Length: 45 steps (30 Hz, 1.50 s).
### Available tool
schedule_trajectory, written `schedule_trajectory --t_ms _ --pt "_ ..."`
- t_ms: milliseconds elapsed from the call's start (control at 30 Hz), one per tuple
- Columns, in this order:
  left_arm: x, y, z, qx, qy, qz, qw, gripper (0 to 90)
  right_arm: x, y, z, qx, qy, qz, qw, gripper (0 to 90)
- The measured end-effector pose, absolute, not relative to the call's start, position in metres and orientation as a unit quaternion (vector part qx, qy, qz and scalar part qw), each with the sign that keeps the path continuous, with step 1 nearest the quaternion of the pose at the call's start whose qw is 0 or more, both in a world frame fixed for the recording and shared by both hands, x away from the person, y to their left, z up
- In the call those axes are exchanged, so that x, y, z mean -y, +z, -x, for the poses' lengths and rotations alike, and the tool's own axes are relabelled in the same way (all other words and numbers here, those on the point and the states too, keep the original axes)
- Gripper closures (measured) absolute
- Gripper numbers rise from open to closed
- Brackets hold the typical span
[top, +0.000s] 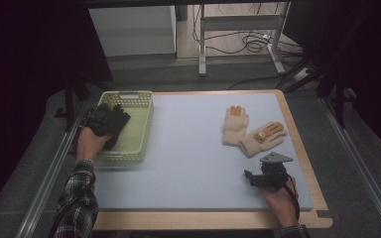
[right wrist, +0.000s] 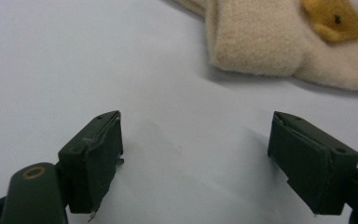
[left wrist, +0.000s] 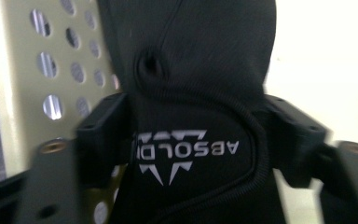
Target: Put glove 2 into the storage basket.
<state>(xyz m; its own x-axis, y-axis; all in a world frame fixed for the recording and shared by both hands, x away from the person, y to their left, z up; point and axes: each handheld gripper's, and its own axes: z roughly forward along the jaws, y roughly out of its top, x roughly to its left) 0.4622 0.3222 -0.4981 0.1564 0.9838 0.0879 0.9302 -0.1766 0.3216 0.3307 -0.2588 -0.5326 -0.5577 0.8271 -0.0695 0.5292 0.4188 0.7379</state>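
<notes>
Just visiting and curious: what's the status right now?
Left gripper over the basket, jaws spread around a black glove. Right gripper open, empty, short of two cream gloves. Nothing in the way.

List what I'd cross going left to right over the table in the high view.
Left tongs with a black glove between them, over the basket → bare mat → cream gloves → right tongs, nearer the person.
</notes>
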Motion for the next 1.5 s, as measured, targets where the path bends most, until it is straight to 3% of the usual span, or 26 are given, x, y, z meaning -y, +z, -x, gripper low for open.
schedule_trajectory --t_ms 100,133,300,467,867,1500 --pt "-0.321 -0.496 -0.461 -0.629 0.139 -0.759 0.099 16.1 0.259 -0.533 -0.331 -0.813 0.342 -0.417 0.218 17.6" --pt "-0.320 -0.494 -0.461 -0.627 0.139 -0.760 0.105 8.8 0.259 -0.533 -0.331 -0.813 0.342 -0.417 0.219 17.6" --pt "-0.321 -0.479 -0.455 -0.619 0.141 -0.761 0.133 3.7 0.259 -0.533 -0.331 -0.813 0.342 -0.417 0.219 17.6" --pt "-0.324 -0.472 -0.448 -0.613 0.143 -0.761 0.156 3.1 0.259 -0.533 -0.330 -0.813 0.342 -0.417 0.219 17.6" --pt "-0.311 -0.461 -0.409 -0.540 0.168 -0.773 0.289 1.2 0.258 -0.533 -0.330 -0.813 0.341 -0.417 0.219 17.6" --pt "-0.251 -0.444 -0.352 -0.436 0.188 -0.798 0.371 0.0 0.258 -0.532 -0.330 -0.814 0.340 -0.417 0.219 17.6"
